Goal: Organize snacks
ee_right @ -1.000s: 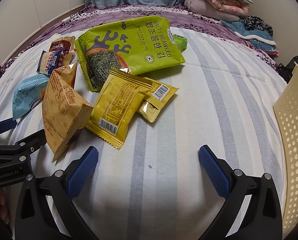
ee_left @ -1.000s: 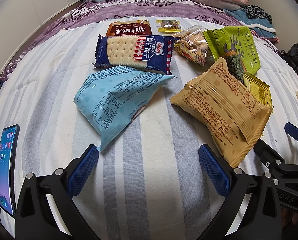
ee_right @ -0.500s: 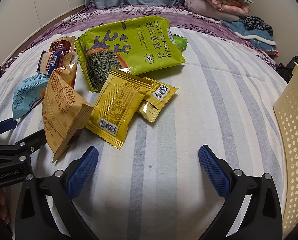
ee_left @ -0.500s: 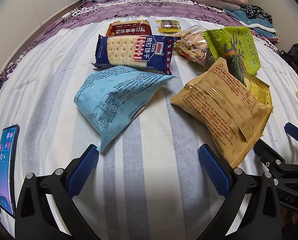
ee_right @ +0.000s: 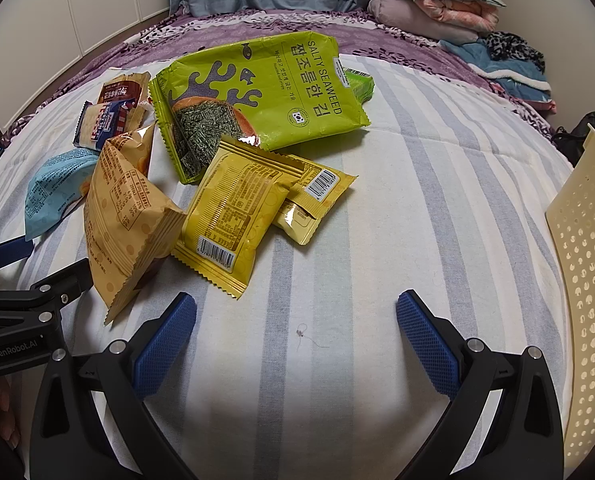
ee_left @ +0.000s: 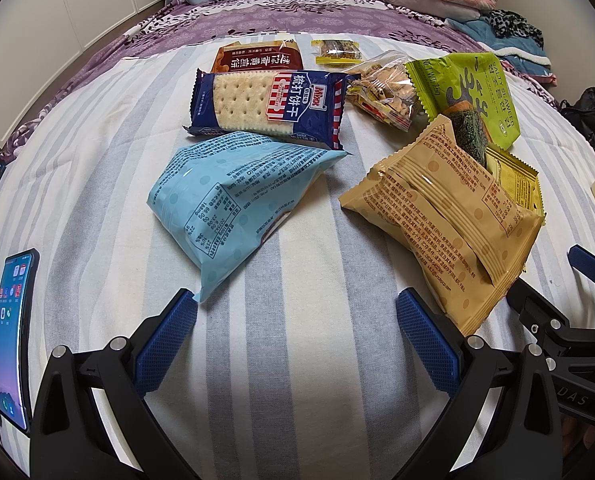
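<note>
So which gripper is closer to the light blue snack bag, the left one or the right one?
Left. The left gripper has the light blue bag just past its left finger; the right gripper sits farther right, beyond the tan bag.

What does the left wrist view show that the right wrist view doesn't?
Only the left wrist view shows the phone, the clear bag of snacks and the small yellow packet.

Only the right wrist view shows the green box behind the seaweed bag and the second yellow packet.

Both show the blue bag, tan bag, cracker pack, seaweed bag, cream basket and each open hand-held gripper.
</note>
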